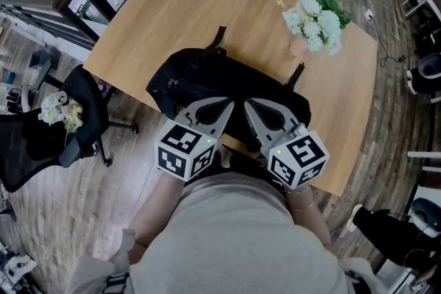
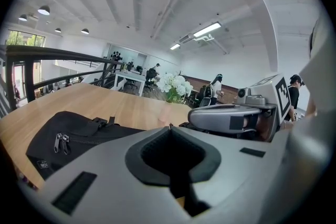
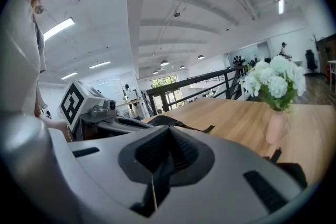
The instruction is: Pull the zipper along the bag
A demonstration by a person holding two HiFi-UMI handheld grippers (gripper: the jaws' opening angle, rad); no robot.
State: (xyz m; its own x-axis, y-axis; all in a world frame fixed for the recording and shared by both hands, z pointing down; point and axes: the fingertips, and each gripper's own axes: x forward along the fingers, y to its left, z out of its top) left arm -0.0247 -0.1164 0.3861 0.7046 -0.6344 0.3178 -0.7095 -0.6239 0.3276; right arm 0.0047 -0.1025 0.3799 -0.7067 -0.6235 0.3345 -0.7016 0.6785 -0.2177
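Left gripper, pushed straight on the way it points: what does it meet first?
Most likely the black fabric bag: the left gripper points forward and slightly down over it. Depth is unclear.

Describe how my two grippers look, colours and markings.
The left gripper and right gripper match: smooth grey rounded jaws, black padding around a teardrop-shaped opening, and black rectangular patches on top. Each carries a white cube with black square markers and a small green light.
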